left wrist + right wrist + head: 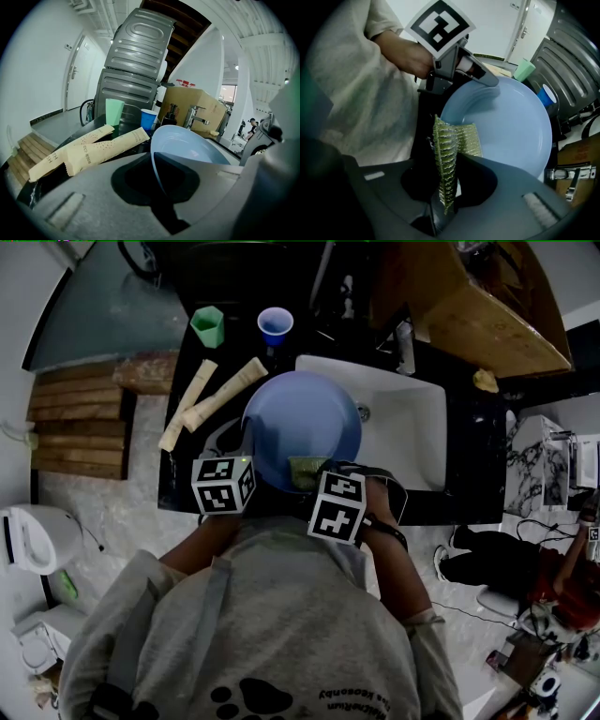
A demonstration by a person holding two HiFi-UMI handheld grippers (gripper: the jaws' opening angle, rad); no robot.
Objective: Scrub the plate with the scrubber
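Observation:
A light blue plate [302,423] is held tilted over the black counter's front, beside the sink. My left gripper [242,454] is shut on its lower left rim. In the left gripper view the plate [197,145] stands edge-on, its rim pinched in my left gripper [159,187]. My right gripper [314,474] is shut on a green scrubber [307,472] that lies against the plate's near edge. In the right gripper view the scrubber [446,157] sticks up from my right gripper [445,197] and folds onto the plate [511,126]; the left gripper [487,82] bites the far rim.
Two beige packets [211,395], a green cup [208,326] and a blue cup [275,325] stand on the counter behind the plate. A white sink [403,418] with a faucet [194,115] lies to the right, a cardboard box [478,306] beyond. Wooden steps [80,418] are at left.

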